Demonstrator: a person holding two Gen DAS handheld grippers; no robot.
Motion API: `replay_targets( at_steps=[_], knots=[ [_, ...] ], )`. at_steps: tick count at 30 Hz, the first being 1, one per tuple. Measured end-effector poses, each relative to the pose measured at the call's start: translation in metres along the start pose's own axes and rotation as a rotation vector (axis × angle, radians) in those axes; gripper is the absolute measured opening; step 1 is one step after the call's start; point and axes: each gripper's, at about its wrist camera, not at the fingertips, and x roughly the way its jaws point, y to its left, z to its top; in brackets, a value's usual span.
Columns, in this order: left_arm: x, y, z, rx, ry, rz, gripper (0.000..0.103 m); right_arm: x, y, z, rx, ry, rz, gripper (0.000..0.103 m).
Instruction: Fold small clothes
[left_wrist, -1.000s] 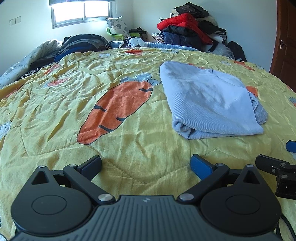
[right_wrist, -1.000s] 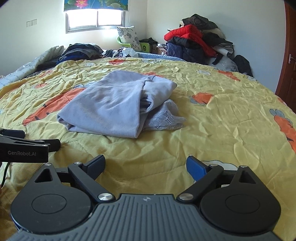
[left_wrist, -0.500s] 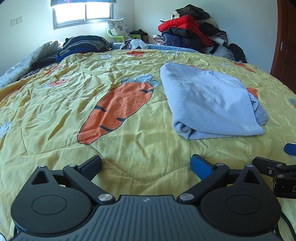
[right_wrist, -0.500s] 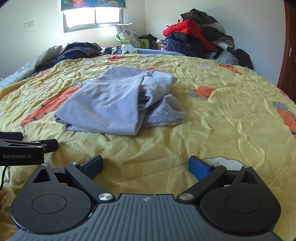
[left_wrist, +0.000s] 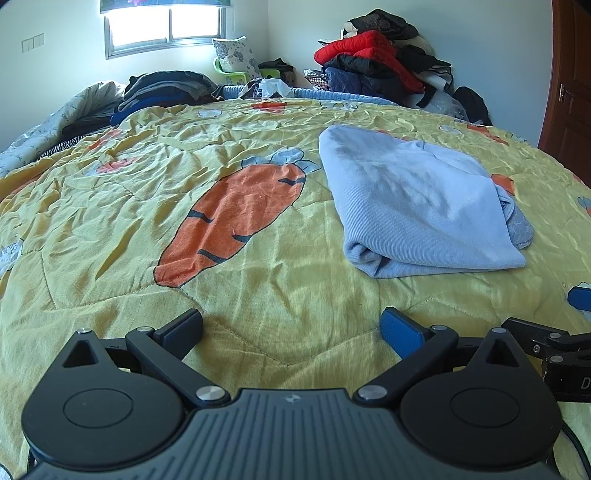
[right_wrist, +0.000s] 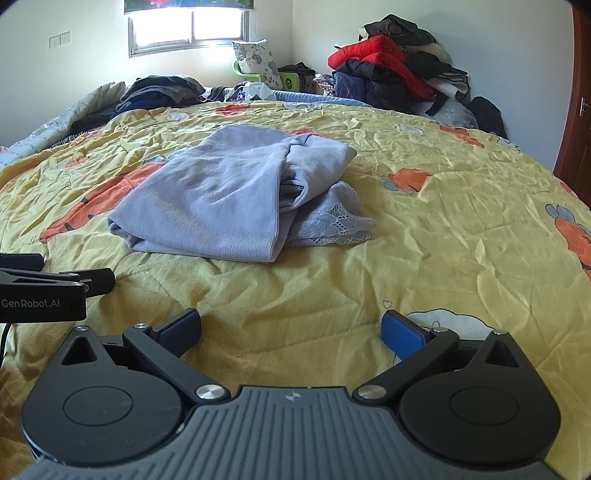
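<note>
A light blue garment (left_wrist: 417, 206) lies folded over on the yellow carrot-print quilt (left_wrist: 258, 280), with a lace piece (right_wrist: 332, 218) sticking out from under its right side. My left gripper (left_wrist: 291, 325) hovers open over bare quilt, short of the garment and to its left. My right gripper (right_wrist: 291, 325) is near the quilt in front of the garment, its jaws still opening wide with nothing between them. Each gripper shows at the edge of the other's view: the right gripper (left_wrist: 554, 350) beside the left, the left gripper (right_wrist: 48, 291) beside the right.
A pile of dark folded clothes (left_wrist: 166, 88) sits at the far left of the bed. Red and dark jackets (right_wrist: 388, 70) are heaped in the far right corner by the wall. A wooden door (left_wrist: 569, 85) stands at the right. A floral pillow (right_wrist: 255, 61) leans under the window.
The right gripper's jaws have spread a little wider. Both views have tilted slightly, so the garment sits a touch lower; the garment itself has not moved.
</note>
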Motion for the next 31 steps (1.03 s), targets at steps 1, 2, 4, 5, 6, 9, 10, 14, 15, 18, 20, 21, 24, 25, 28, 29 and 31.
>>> replay_targets(
  at_steps=[1,2,4,5,6,9,10,14,15,18,20,21,24,25,28,29,31],
  knots=[
    [0.0,0.0,0.0,0.0,0.0,0.0,0.103,0.0,0.0,0.0,0.002,-0.001,0.002,0.103],
    [0.0,0.0,0.0,0.0,0.0,0.001,0.103,0.0,0.0,0.0,0.002,-0.001,0.003,0.103],
    [0.0,0.0,0.0,-0.001,-0.001,0.0,0.103,0.0,0.0,0.0,0.0,0.0,0.001,0.103],
    [0.0,0.0,0.0,0.0,-0.001,0.001,0.103,0.0,0.0,0.0,-0.001,0.0,0.001,0.103],
    [0.0,0.0,0.0,0.0,-0.001,0.001,0.103,0.0,-0.001,-0.001,-0.002,0.0,0.002,0.103],
    [0.0,0.0,0.0,-0.001,-0.001,0.001,0.103,0.0,0.0,-0.001,-0.001,0.0,0.002,0.103],
    [0.0,0.0,0.0,0.0,-0.001,0.001,0.103,0.0,-0.001,-0.001,-0.001,0.0,0.001,0.103],
    [0.0,0.0,0.0,0.0,-0.001,0.001,0.103,0.0,0.0,-0.001,-0.001,0.0,0.001,0.103],
    [0.0,0.0,0.0,-0.001,-0.001,0.001,0.103,0.0,0.0,-0.001,-0.001,0.0,0.001,0.103],
    [0.0,0.0,0.0,-0.001,-0.001,0.001,0.103,0.0,0.0,-0.001,-0.002,0.0,0.001,0.103],
    [0.0,0.0,0.0,0.0,-0.001,0.0,0.103,0.0,0.0,-0.001,-0.001,0.0,0.001,0.103],
    [0.0,0.0,0.0,0.0,-0.001,-0.001,0.103,0.0,0.0,-0.001,-0.002,0.0,0.001,0.103],
    [0.001,0.001,0.001,-0.001,-0.003,-0.013,0.103,0.0,0.0,-0.001,-0.002,0.001,0.001,0.103],
    [0.0,0.002,0.001,-0.008,-0.006,-0.018,0.103,0.0,0.0,-0.001,-0.001,0.0,0.002,0.103],
    [-0.002,0.008,0.001,-0.034,-0.013,-0.031,0.103,-0.002,-0.004,-0.001,0.021,-0.01,0.02,0.103],
    [-0.003,0.011,0.002,-0.042,-0.014,-0.034,0.103,-0.004,-0.009,-0.001,0.042,-0.019,0.037,0.103],
    [-0.006,0.021,0.005,-0.053,-0.016,-0.027,0.103,-0.009,-0.021,-0.001,0.103,-0.037,0.076,0.103]
  ],
)
